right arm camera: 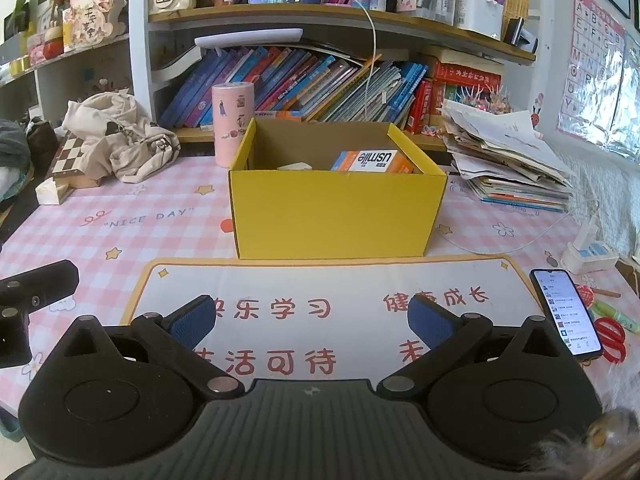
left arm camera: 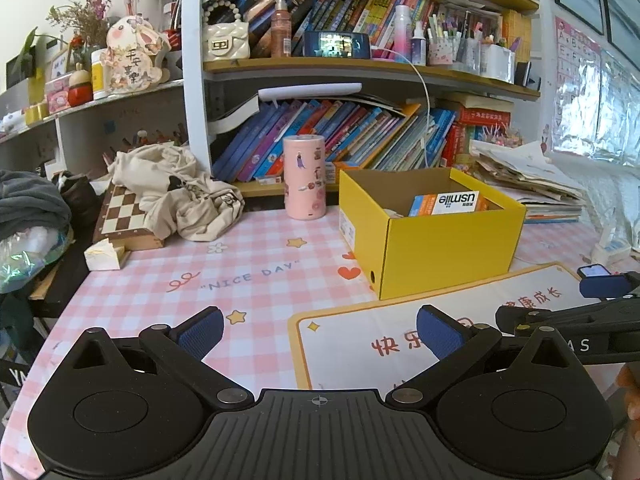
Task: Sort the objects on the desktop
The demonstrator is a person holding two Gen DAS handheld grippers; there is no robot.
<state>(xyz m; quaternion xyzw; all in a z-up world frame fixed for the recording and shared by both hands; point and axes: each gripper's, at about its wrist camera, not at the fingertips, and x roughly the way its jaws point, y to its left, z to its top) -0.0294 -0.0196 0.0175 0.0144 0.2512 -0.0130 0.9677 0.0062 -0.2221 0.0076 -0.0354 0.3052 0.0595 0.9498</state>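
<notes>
Blue-padded jaws gape wide on the left gripper (left arm camera: 320,334) and the right gripper (right arm camera: 312,322), both empty, low in frame over the white desk mat (right arm camera: 336,280). Beyond, mid-frame, sits the yellow cardboard box (right arm camera: 336,216) with the usmile box (right arm camera: 372,161) inside. At right edge, a lit phone (right arm camera: 566,312) beside red scissors (right arm camera: 612,338).

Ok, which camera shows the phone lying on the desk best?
The right wrist view: the phone lies whole, screen lit, beside the white mat. The left wrist view catches only a corner of it behind the right gripper.
</notes>
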